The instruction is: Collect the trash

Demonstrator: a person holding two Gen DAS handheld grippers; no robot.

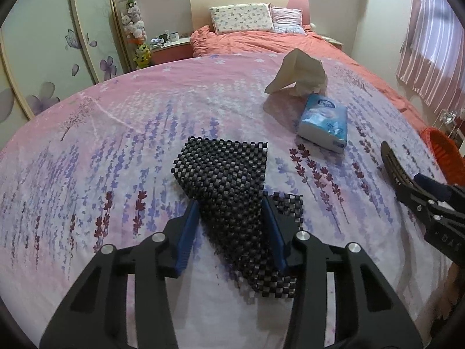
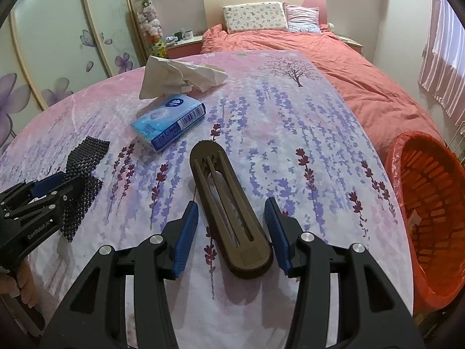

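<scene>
A black mesh mat [image 1: 229,192] lies crumpled on the flowered bed sheet [image 1: 116,133]. My left gripper [image 1: 231,212] is open, its blue pads on either side of the mat. A dark brown slotted oblong piece [image 2: 229,212] lies on the sheet between the open jaws of my right gripper [image 2: 231,218], which is apart from it on the left and close on the right. A crumpled beige paper bag [image 2: 177,77] and a blue tissue pack [image 2: 168,120] lie farther back. The mat also shows in the right wrist view [image 2: 84,174].
An orange-lined trash basket [image 2: 430,203] stands at the bed's right edge. An orange quilt [image 2: 334,55] and pillows [image 2: 255,16] lie at the head of the bed. A wardrobe with flower prints [image 1: 43,58] stands to the left, striped curtains [image 1: 430,43] to the right.
</scene>
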